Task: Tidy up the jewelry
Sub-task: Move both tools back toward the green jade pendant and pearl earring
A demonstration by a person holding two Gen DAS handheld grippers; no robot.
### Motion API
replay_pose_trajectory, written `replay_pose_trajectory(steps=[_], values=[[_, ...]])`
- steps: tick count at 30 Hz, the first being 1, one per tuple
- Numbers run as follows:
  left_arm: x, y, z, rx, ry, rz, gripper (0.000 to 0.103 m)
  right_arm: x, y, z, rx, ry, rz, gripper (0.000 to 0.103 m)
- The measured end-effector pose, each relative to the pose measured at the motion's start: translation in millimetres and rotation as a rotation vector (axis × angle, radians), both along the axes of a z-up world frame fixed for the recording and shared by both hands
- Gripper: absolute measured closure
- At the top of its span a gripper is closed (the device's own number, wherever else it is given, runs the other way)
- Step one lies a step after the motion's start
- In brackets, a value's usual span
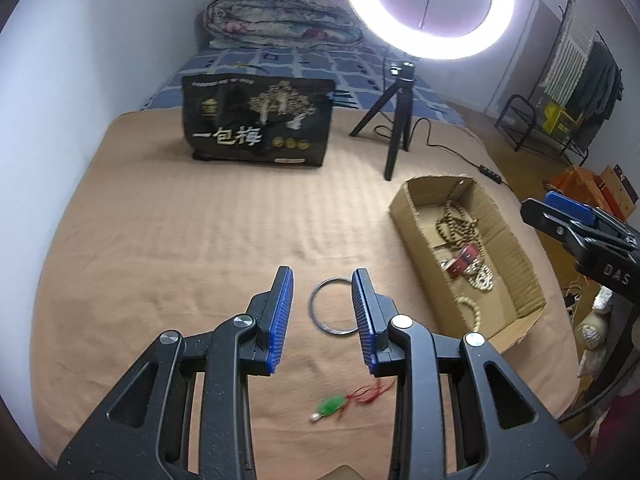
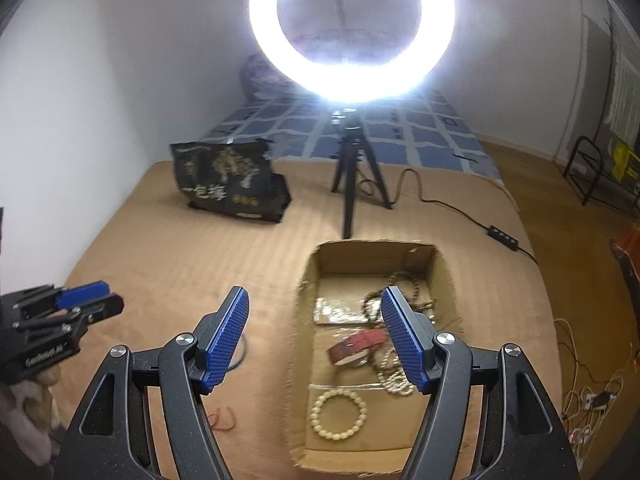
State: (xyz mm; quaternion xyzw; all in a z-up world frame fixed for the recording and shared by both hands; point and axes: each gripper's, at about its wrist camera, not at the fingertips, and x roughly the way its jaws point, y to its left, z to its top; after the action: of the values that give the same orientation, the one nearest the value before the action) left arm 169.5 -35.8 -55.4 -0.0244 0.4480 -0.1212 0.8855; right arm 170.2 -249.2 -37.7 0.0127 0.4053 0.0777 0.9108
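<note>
While the left gripper (image 1: 322, 316) hangs over the tan blanket (image 1: 180, 240), its two blue pads stand apart with nothing between them. A thin metal ring (image 1: 334, 306) lies flat on the blanket just past the pads, and it looks like the next thing to pick up. Closer in, a green charm (image 1: 330, 407) on a red string (image 1: 370, 393) also lies loose on the blanket. To the right sits the box (image 1: 520, 264), and most of the jewelry is in it already, so these two bits are likely the last ones out. The right gripper (image 1: 568, 216) pokes in at the far right edge, past the box. A black bag (image 1: 256, 120) and a small tripod (image 1: 394, 120) stand farther back, well away, so they should not get in the way. From the right wrist, the right gripper (image 2: 314, 336) hangs over the box (image 2: 296, 320) with its pads wide apart and holding nothing. Inside the box lie a white bead bracelet (image 2: 340, 416), a red strap (image 2: 356, 346) and dark beads (image 2: 400, 284), all close together. The big ring light (image 2: 352, 28) shines right at the camera and makes the far end hard to see. The left gripper (image 2: 86, 300) shows at the left edge, well apart from the box. A bit of red string (image 2: 222, 420) peeks out near the left pad.
</note>
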Motion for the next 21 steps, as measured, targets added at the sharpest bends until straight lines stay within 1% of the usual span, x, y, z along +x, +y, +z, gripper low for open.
replay_pose_trajectory(steps=[4,9,12,15,19,21], values=[[-7.9,18.7,-4.1,0.031,0.001,0.001,0.073,-14.8,20.6,-2.4,-0.003,-0.002,0.065,0.034],[-11.2,47.2,-13.5,0.044,0.02,0.024,0.073,-33.2,52.9,-18.2,-0.004,0.04,0.166,0.034],[-12.0,64.3,-22.1,0.038,0.045,0.044,0.073,-43.7,76.4,-33.6,-0.046,0.078,0.23,0.034],[-13.3,75.5,-32.0,0.04,0.069,0.052,0.073,-52.0,93.2,-49.9,-0.073,0.116,0.271,0.034],[-17.9,81.5,-47.9,0.041,0.105,0.033,0.073,-58.4,109.2,-72.8,-0.077,0.186,0.309,0.034],[-18.9,81.9,-59.0,0.042,0.128,0.023,0.073,-59.3,114.4,-85.3,-0.059,0.232,0.319,0.034]])
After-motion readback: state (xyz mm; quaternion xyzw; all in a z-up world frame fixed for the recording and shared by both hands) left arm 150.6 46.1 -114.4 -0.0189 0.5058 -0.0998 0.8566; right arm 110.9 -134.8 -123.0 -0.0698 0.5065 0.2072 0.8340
